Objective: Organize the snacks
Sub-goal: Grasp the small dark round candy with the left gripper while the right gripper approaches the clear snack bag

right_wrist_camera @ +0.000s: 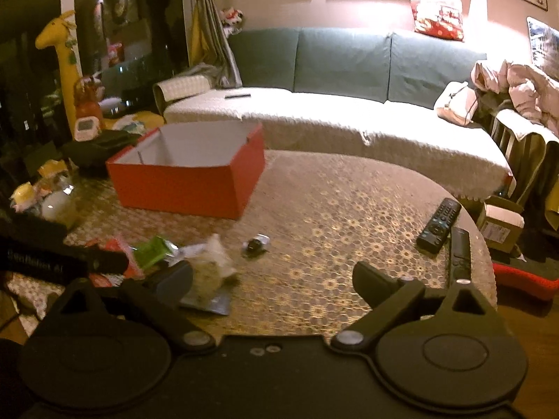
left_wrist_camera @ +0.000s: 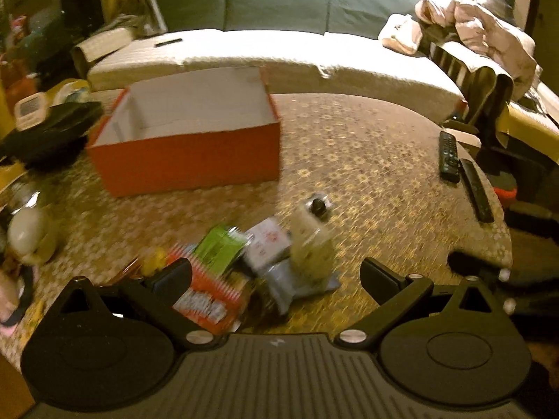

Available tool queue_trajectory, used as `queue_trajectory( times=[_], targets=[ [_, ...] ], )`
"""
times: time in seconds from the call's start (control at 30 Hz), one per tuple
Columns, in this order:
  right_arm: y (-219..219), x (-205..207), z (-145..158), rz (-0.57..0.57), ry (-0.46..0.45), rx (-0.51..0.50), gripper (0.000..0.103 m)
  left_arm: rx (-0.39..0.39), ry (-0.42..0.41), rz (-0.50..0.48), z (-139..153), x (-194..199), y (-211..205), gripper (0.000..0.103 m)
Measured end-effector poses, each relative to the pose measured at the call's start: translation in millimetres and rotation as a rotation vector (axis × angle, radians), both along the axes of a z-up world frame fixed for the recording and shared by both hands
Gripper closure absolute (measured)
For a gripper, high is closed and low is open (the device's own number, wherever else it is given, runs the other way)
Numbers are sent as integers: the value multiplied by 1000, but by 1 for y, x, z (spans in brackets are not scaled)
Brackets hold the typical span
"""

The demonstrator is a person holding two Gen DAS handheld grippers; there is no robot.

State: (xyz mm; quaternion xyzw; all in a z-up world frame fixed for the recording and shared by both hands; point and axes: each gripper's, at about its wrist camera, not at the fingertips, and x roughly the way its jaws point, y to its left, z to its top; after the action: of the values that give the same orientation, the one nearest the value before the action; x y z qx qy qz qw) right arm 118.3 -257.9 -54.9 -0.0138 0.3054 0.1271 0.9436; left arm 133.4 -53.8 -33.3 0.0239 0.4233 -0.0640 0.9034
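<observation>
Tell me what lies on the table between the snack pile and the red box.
Nothing: in the left wrist view, only bare patterned tablecloth runs from the snack pile to the red box. The right wrist view agrees.

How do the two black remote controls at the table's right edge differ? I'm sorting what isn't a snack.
The wider black remote shows rows of buttons on its face; the slimmer black remote beside it looks plain and dark, its buttons too blurred to make out. The wider one lies farther from the grippers and angled, the slimmer one nearer and straighter. Both lie flat on the patterned tablecloth, apart from the snack pile.
</observation>
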Motion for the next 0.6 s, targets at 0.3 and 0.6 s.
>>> queue_trajectory(
  times=[0.3,0.6],
  targets=[
    [-23,34,-22,-24,53,-2,5,45,105,-110,-19,106,-56,6],
    [-33,53,-43,-45,118,24,5,72,288,-132,-80,172,-81,31]
  ],
)
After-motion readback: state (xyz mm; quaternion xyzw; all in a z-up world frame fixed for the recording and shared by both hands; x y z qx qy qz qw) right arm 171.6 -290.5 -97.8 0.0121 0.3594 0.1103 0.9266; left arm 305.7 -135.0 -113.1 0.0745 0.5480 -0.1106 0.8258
